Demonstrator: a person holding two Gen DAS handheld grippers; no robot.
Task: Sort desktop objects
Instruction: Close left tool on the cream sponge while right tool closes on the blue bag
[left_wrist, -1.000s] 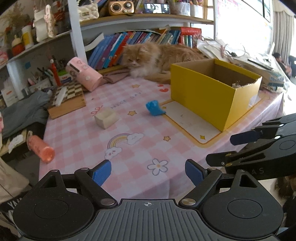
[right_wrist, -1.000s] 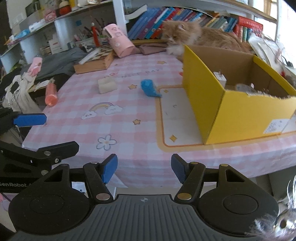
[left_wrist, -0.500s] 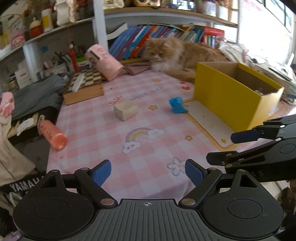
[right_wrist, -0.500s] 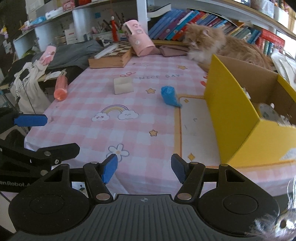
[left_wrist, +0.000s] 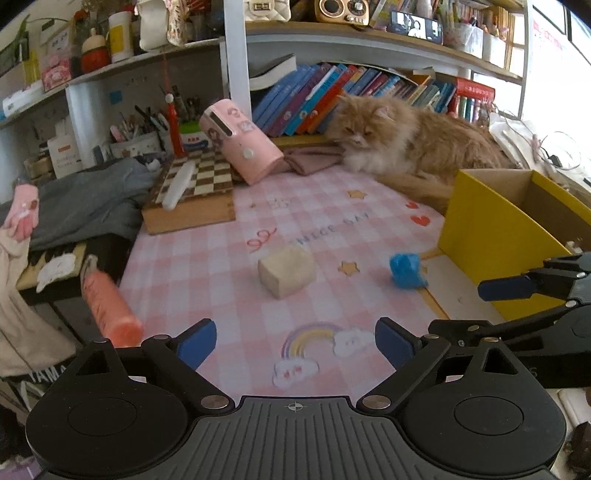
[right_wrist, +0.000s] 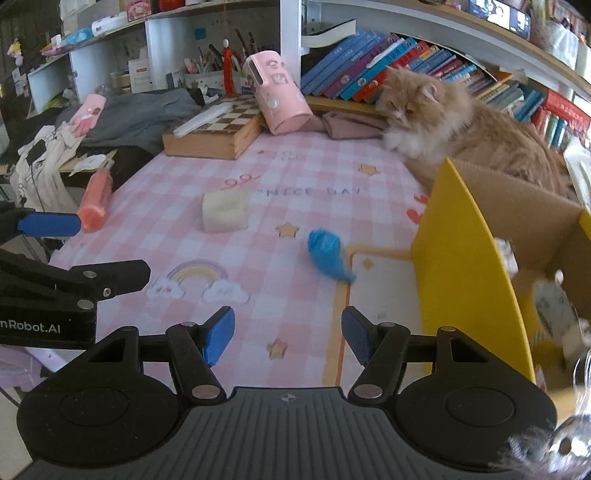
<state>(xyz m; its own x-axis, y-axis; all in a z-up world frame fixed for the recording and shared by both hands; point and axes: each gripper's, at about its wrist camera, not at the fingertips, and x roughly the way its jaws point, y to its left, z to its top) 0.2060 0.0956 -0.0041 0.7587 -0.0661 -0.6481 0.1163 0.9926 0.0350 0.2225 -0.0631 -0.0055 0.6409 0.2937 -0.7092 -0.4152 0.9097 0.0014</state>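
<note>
Lying loose on the pink checked tabletop (left_wrist: 207, 266) are the things to sort: a cream, roughly cube-shaped block (left_wrist: 286, 271) near the middle, a small crumpled blue object (left_wrist: 405, 270) just beside the orange-bordered mat (right_wrist: 380, 291), and an orange-pink cylinder (left_wrist: 109, 306) on its side at the tabletop's left edge. The block and the blue object sit apart from each other with a printed star between them; the cylinder is well apart from both.

At the right stands a yellow cardboard box (right_wrist: 461, 273), open at the top, brown inside. From the right wrist view a few pale, blurred items show within it, too smeared to identify. Farther back, a wooden chessboard box (left_wrist: 192, 199) carries a white strip on its lid, and a pink case (left_wrist: 240, 144) leans tilted against its far corner. A fluffy ginger cat (left_wrist: 406, 144) lies behind the yellow box, in front of a row of books (left_wrist: 317, 99).

The left gripper (left_wrist: 295, 343) points down over the near part of the tabletop, above the rainbow print; its blue-padded fingers (left_wrist: 195, 341) are spreading wider with nothing between them. The right gripper (right_wrist: 288, 334) hangs just beside it, toward the mat and the yellow box, its fingers (right_wrist: 218, 338) parted partway and gripping nothing. Each gripper's black fingers reach into the other's view from the side.
</note>
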